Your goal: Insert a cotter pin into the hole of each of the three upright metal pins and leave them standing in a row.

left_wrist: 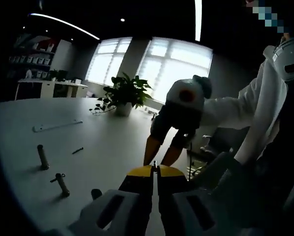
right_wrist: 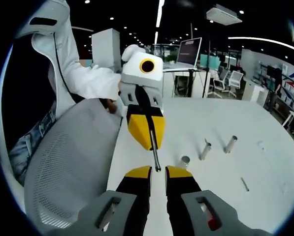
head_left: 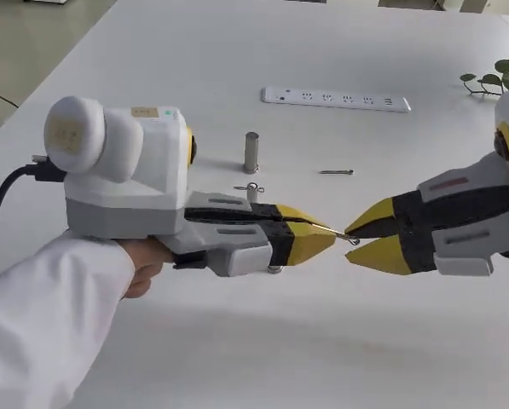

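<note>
My left gripper [head_left: 329, 234] is shut on a thin cotter pin [head_left: 344, 233] that sticks out to the right. The right gripper [head_left: 351, 242] faces it, jaws open around the pin's looped end. In the right gripper view the cotter pin [right_wrist: 154, 147] runs from the left gripper [right_wrist: 146, 125] down between my own open jaws [right_wrist: 157, 172]. Behind the left gripper stand a bare metal pin [head_left: 251, 152] and a second metal pin [head_left: 252, 192] with a cotter pin through it. A third metal pin [head_left: 274, 269] peeks out under the left gripper. A loose cotter pin [head_left: 335, 172] lies on the table.
A white power strip [head_left: 335, 98] lies at the back of the white table [head_left: 237, 341]. A potted plant [head_left: 497, 77] sits at the far right edge. A grey mesh chair [right_wrist: 63, 167] stands beside the table in the right gripper view.
</note>
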Motion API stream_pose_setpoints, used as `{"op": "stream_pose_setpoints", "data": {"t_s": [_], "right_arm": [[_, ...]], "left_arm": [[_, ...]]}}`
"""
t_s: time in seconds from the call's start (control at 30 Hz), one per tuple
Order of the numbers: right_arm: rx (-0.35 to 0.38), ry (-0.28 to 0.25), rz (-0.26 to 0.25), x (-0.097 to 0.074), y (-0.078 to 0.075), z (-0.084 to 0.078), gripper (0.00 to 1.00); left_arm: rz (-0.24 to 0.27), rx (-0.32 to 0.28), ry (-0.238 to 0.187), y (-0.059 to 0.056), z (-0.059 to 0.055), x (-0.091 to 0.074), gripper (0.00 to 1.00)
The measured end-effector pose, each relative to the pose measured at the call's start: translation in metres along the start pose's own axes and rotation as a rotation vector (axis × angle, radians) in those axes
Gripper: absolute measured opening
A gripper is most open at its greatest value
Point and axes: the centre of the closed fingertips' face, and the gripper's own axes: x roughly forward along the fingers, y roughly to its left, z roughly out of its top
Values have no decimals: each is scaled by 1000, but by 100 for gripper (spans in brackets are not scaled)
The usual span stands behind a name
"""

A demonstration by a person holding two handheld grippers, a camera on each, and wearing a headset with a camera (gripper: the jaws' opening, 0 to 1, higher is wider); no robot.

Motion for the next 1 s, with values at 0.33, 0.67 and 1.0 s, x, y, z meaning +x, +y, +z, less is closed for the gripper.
{"op": "stream_pose_setpoints", "data": {"t_s": [0.33, 0.67, 1.0], "right_arm": [[-14, 9, 55, 5, 15, 4, 0], [-20, 21, 89, 3, 24, 4, 0], [-23, 65, 139, 0, 32, 1, 0]], "left_arm": [[-33, 81, 7, -6, -3, 0, 0], [-59, 117, 28, -9, -9, 0, 0], [-95, 156, 79, -14, -23, 0, 0]]}}
